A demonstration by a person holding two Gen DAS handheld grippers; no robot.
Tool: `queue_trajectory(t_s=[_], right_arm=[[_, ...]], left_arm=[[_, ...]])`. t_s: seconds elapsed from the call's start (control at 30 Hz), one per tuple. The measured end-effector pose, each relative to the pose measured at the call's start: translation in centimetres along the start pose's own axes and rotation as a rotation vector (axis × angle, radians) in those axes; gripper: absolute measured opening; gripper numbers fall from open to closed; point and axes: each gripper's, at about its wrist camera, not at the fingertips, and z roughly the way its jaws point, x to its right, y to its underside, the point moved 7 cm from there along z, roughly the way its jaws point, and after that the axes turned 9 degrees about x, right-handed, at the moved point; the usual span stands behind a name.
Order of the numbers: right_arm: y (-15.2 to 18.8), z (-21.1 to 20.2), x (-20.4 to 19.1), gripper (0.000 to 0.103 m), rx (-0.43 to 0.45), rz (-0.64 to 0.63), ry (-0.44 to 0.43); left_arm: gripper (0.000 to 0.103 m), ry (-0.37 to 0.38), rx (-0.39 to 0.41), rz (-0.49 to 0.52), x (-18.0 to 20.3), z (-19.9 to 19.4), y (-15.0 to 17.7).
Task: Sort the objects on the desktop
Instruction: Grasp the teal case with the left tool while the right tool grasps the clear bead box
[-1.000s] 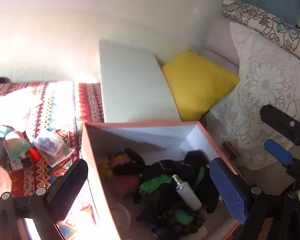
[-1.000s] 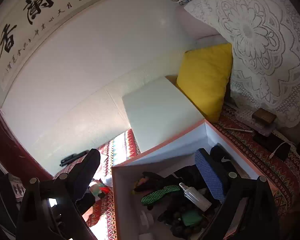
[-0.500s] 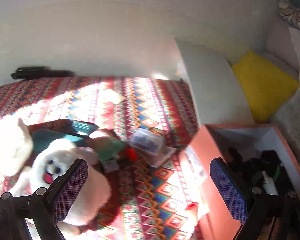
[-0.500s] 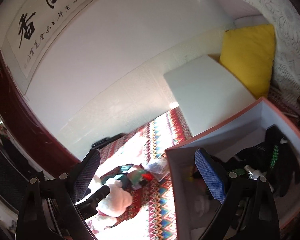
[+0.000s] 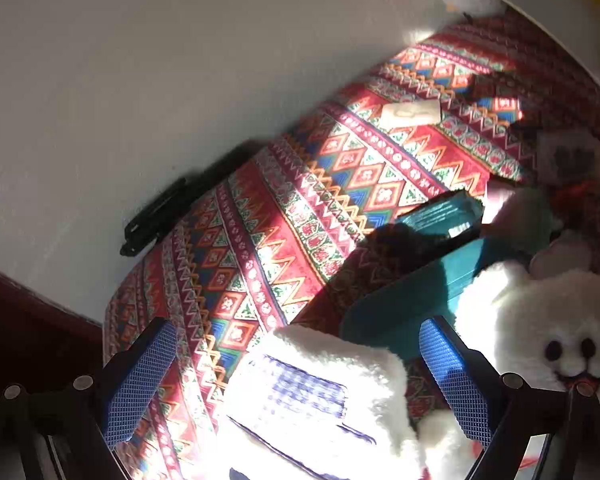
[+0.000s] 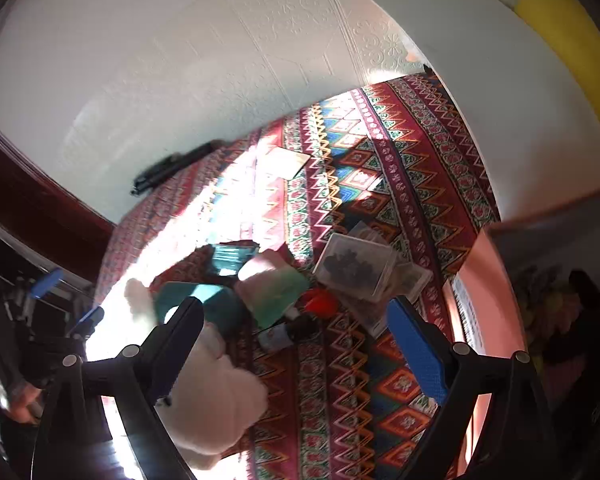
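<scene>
My left gripper (image 5: 296,340) is open, low over a white fluffy item with a blue checked patch (image 5: 312,392) that lies between its blue pads (image 5: 140,376). Right of it is a white plush toy with a face (image 5: 560,340), partly on a teal object (image 5: 404,304). My right gripper (image 6: 296,316) is open above the patterned cloth (image 6: 380,184) and holds nothing. Ahead of it lie the white plush (image 6: 212,396), a green pouch (image 6: 278,290), a red-capped item (image 6: 320,302) and a clear plastic box of dark bits (image 6: 354,266).
The orange storage box (image 6: 482,300) stands at the right, with dark items inside. A white board (image 6: 480,100) and a yellow cushion (image 6: 572,40) lean behind it. A black object (image 5: 160,208) lies along the wall, a white card (image 5: 410,114) on the cloth.
Both views have swung left, away from the orange box, onto the cloth with the toys. My left gripper has come down close over the white fluffy item. Both stay open.
</scene>
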Motion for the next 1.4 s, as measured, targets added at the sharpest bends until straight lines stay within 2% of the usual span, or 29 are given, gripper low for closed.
queue_trajectory(t_s=[0.07,0.13,0.23,0.3,0.4,0.47,0.53,0.63,0.67,0.7,0.73,0.77,0.87,0.93,1.0,1.03,1.07,1.1,1.13,1.2,1.23,1.27,1.3,1.4], right_arm=[[-0.3,2.5,0.2,0.096,-0.030,-0.053,0.076],[-0.2,4.7,0.5,0.096,-0.056,-0.088,0.116],[0.7,7.6,1.1,0.096,-0.109,-0.156,0.166],[1.5,8.9,1.4,0.096,-0.139,-0.225,0.210],[2.2,10.5,1.9,0.096,-0.166,-0.273,0.236],[2.5,11.4,2.3,0.097,-0.176,-0.278,0.234],[2.8,12.3,2.6,0.100,-0.179,-0.295,0.243],[2.4,12.7,2.9,0.099,-0.145,-0.260,0.192],[2.3,12.8,3.1,0.097,-0.141,-0.234,0.176],[2.1,12.7,3.2,0.085,-0.133,-0.226,0.176],[1.9,12.5,3.3,0.076,-0.126,-0.217,0.176],[1.7,12.3,3.3,0.075,-0.123,-0.200,0.161],[1.4,11.7,3.3,0.075,-0.114,-0.141,0.117],[1.3,11.6,3.3,0.075,-0.109,-0.117,0.100],[1.3,11.7,3.2,0.075,-0.109,-0.108,0.092],[1.4,11.8,3.1,0.075,-0.110,-0.111,0.093],[1.4,11.8,3.0,0.075,-0.111,-0.113,0.093],[1.5,11.9,3.0,0.076,-0.113,-0.116,0.094],[1.6,12.1,2.9,0.076,-0.111,-0.124,0.098],[1.7,12.2,2.9,0.075,-0.107,-0.142,0.108],[1.7,12.1,2.8,0.075,-0.102,-0.145,0.111],[1.5,11.8,2.7,0.075,-0.094,-0.139,0.106],[1.2,11.5,2.5,0.075,-0.083,-0.122,0.087],[0.2,9.3,1.7,0.074,-0.034,-0.091,0.048]], left_arm=[[0.099,0.081,-0.050,0.129,1.7,2.2,0.3],[0.099,0.167,-0.125,0.243,3.6,4.1,0.9],[0.098,0.240,-0.215,0.416,6.7,6.4,2.0],[0.098,0.310,-0.249,0.465,8.1,7.2,2.2],[0.102,0.389,-0.269,0.467,9.0,8.8,1.4],[0.103,0.462,-0.298,0.427,9.3,10.2,1.2],[0.103,0.540,-0.336,0.348,9.5,11.8,1.2],[0.103,0.613,-0.372,0.207,9.4,13.2,0.9],[0.102,0.607,-0.366,0.188,9.2,13.1,0.6],[0.099,0.604,-0.357,0.178,9.1,12.7,0.4],[0.087,0.606,-0.345,0.179,9.1,12.0,0.3],[0.082,0.595,-0.337,0.180,9.0,11.5,0.3],[0.077,0.529,-0.342,0.164,7.8,10.9,0.8],[0.077,0.502,-0.347,0.151,7.3,10.7,0.7],[0.077,0.487,-0.334,0.179,7.6,10.5,-0.1],[0.080,0.463,-0.324,0.205,7.9,10.8,-0.8],[0.093,0.425,-0.320,0.232,8.2,11.4,-1.5],[0.101,0.387,-0.316,0.258,8.5,12.0,-2.2],[0.103,0.375,-0.324,0.261,8.7,12.5,-2.9],[0.103,0.408,-0.353,0.207,8.8,13.1,-4.0],[0.099,0.429,-0.347,0.164,8.8,12.9,-4.5],[0.077,0.450,-0.341,0.121,8.8,12.7,-5.1],[0.073,0.457,-0.323,0.100,8.7,12.2,-5.6],[0.071,0.409,-0.282,0.073,7.7,10.5,-6.1]])
